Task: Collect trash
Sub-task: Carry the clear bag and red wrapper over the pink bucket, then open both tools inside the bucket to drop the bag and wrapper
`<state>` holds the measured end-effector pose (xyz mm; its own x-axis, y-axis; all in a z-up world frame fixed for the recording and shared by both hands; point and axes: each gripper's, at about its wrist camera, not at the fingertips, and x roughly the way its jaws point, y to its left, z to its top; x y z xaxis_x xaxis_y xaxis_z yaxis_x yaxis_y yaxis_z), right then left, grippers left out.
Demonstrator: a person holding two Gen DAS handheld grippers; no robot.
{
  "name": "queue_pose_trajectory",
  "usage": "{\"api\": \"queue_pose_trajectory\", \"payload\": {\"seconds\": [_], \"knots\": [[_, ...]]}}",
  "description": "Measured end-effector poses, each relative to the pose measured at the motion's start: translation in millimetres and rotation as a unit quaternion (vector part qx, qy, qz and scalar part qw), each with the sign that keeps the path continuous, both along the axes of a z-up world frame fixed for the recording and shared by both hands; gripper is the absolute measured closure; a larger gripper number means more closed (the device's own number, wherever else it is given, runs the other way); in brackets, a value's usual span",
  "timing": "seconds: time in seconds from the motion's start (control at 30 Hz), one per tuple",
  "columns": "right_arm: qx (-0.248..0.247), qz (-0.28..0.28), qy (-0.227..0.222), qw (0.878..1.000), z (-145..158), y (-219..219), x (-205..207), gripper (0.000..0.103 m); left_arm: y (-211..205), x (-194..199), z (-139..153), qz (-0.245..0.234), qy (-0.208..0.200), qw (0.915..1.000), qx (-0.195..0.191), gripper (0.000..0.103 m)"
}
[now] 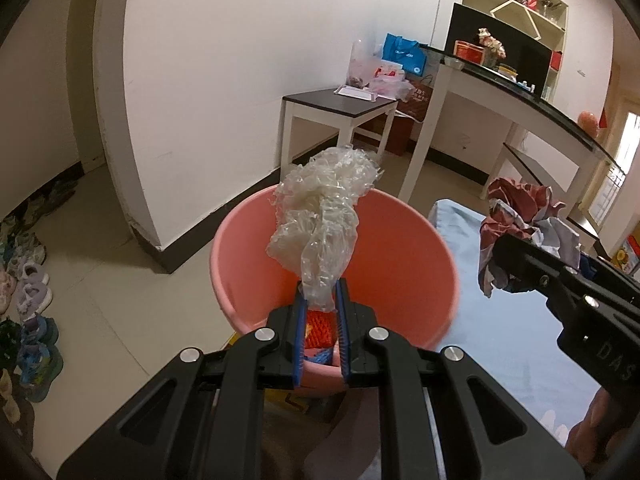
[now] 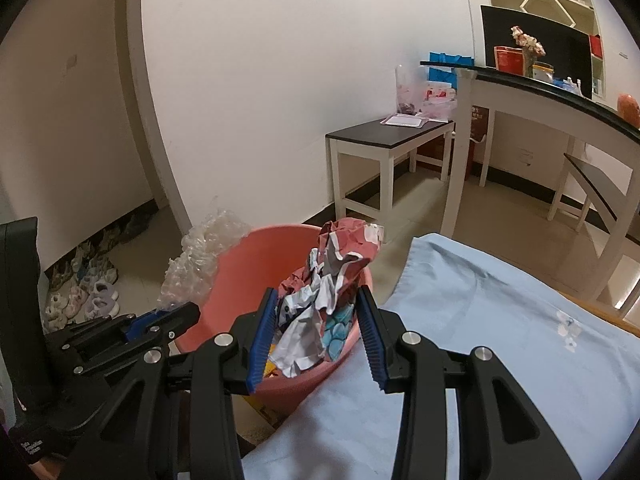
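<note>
Left gripper (image 1: 320,300) jaws pinch crumpled clear plastic film (image 1: 320,216) above round pink plastic bucket (image 1: 400,248); right gripper (image 2: 320,320) jaws clamp crumpled red-and-white printed paper (image 2: 328,280) over the bucket's rim.

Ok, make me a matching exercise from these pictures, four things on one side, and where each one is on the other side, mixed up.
Things:
1. clear plastic wrap
2. crumpled printed paper
3. pink bucket
4. shoes

Places:
A. on the floor along the wall
B. in the right gripper
C. on the floor beside the blue-covered table
D. in the left gripper

Pairs: 1-D, 2-B, 3-C, 4-A
</note>
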<state>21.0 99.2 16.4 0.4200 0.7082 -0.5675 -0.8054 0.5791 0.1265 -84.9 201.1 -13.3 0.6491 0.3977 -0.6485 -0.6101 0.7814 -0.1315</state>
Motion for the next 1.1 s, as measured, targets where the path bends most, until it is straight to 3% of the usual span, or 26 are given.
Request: {"api": "queue_pose_trajectory", "payload": {"seconds": [1.1], "knots": [[-0.044, 0.025, 0.024, 0.998, -39, 53, 7, 0.063, 39, 23, -30, 0.011, 0.046, 0.9987, -0.021, 0.089]]}}
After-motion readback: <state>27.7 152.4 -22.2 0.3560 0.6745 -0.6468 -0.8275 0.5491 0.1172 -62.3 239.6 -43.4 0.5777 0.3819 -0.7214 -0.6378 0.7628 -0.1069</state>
